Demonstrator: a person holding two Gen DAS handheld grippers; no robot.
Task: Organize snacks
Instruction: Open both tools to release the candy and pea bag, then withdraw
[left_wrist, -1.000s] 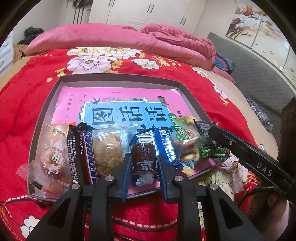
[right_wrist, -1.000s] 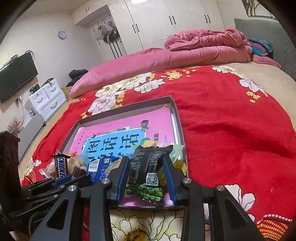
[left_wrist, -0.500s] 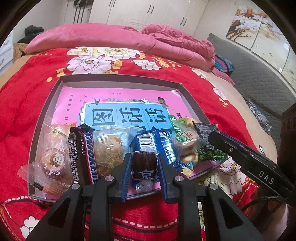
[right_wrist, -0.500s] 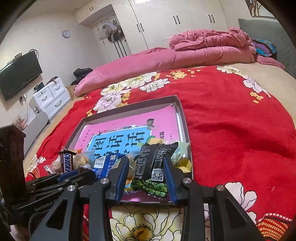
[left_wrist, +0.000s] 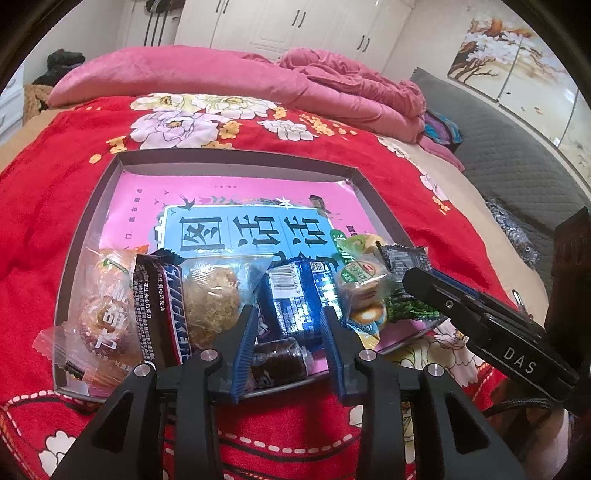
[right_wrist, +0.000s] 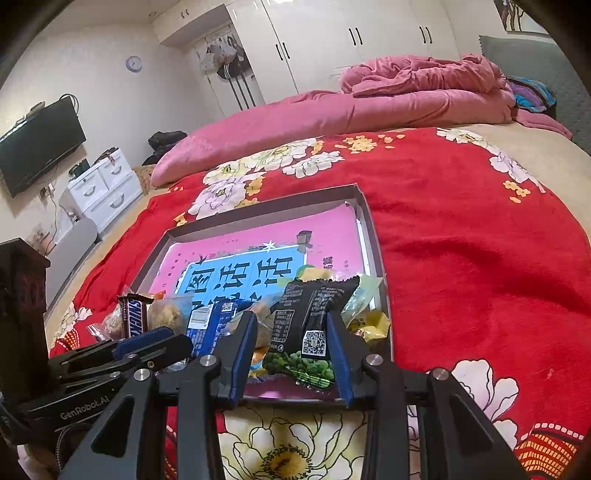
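Note:
A grey tray (left_wrist: 236, 155) with a pink and blue liner lies on the red flowered bedspread, with a row of snacks along its near edge. My left gripper (left_wrist: 290, 317) is opening; a brown wrapped candy (left_wrist: 279, 358) lies sideways between its jaws on the tray's near rim, and the pads do not press it. Beyond it lies a blue packet (left_wrist: 291, 295), with a Snickers bar (left_wrist: 162, 314) to the left. My right gripper (right_wrist: 291, 325) is shut on a black and green pea packet (right_wrist: 310, 314) at the tray's near right corner (right_wrist: 384, 332).
Two clear-wrapped pastries (left_wrist: 214, 295) (left_wrist: 103, 310) and small green-lidded cups (left_wrist: 364, 291) also lie in the tray. Its far half shows only the liner. A pink quilt (left_wrist: 221, 81) is piled at the head of the bed. A dark wooden post (left_wrist: 569, 280) stands on the right.
The left jaws have widened. The brown candy, upright between them before, now lies sideways lower down at the tray's near rim. The right gripper still holds the pea packet.

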